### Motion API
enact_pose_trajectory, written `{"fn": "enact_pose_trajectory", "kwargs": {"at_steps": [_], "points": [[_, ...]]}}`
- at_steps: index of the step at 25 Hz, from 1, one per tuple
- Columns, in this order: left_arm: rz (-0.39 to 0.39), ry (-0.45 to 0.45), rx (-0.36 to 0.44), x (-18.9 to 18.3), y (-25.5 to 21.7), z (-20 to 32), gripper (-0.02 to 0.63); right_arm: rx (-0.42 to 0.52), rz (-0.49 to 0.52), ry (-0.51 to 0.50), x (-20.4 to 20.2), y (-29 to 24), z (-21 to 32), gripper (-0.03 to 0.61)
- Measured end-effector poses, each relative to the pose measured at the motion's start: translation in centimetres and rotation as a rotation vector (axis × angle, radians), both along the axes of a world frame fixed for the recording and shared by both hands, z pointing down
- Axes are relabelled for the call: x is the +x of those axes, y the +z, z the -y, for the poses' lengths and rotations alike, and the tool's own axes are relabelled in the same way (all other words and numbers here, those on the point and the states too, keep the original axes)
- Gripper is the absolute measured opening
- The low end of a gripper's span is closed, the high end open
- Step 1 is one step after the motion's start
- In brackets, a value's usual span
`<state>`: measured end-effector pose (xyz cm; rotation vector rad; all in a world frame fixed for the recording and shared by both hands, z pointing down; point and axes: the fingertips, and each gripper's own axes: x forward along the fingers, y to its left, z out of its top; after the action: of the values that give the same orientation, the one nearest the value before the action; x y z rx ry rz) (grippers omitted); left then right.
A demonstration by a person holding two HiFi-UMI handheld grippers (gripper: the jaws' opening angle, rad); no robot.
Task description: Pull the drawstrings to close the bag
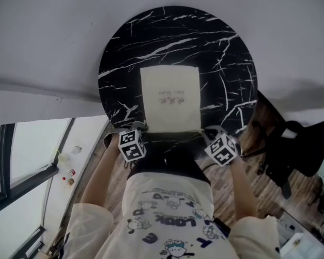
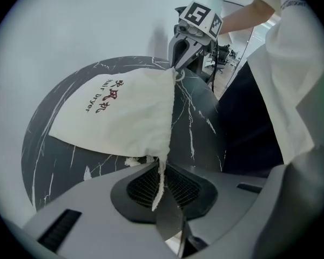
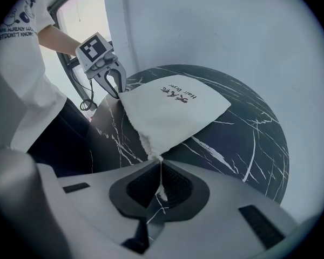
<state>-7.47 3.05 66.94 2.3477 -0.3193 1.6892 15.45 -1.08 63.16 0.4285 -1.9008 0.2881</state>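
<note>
The bag (image 1: pixel 170 97) is a cream cloth pouch, lying flat on the table with its mouth edge running from one gripper across to the other and the rest of it stretching away beyond both sets of jaws. That mouth edge is puckered into small gathers, more tightly at the two corners; the body of the cloth is smooth. On its face are a few red characters I cannot read, and under them a line of small print that reads "Hair Dryer".

From each corner of the mouth a thin white drawstring runs straight into a gripper. The right gripper (image 2: pixel 177 66) is clenched on its drawstring (image 3: pixel 161 179), pads closed against the cord just behind the bag's corner. The left gripper (image 3: pixel 116 90) has its pads a little apart; the left drawstring (image 2: pixel 161 179) lies between them against one pad, its frayed end loose, so it is not pinched.

Under both tools is a round table (image 1: pixel 227 53), black with white marble veining, and a plain pale wall (image 3: pixel 232 31) rises just beyond it. Behind the grippers stands the person working them, in a light shirt (image 1: pixel 170 220) printed with cartoon figures and the word "LOOK". Below is a wood-plank floor (image 1: pixel 248 161). Out past the left gripper there is a dark-framed window (image 1: pixel 27 144); out past the right one, a black office chair (image 1: pixel 297 150).
</note>
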Motion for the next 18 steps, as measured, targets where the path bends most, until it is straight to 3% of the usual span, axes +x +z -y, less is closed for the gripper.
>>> {"fn": "enact_pose_trajectory", "kwargs": {"at_steps": [11,14,18], "points": [[0.007,-0.102,-0.018,-0.4,-0.3,0.6,0.044,0.01,-0.03,0.002,0.5,0.3,0.1,0.017],[0.009,-0.097,-0.007,-1.2,-0.7,1.0,0.044,0.013,-0.031,-0.012,0.7,0.2,0.0,0.017],[-0.01,-0.161,0.021,-2.3,-1.8,2.3,0.044,0.023,-0.013,0.02,0.7,-0.1,0.4,0.017]]}}
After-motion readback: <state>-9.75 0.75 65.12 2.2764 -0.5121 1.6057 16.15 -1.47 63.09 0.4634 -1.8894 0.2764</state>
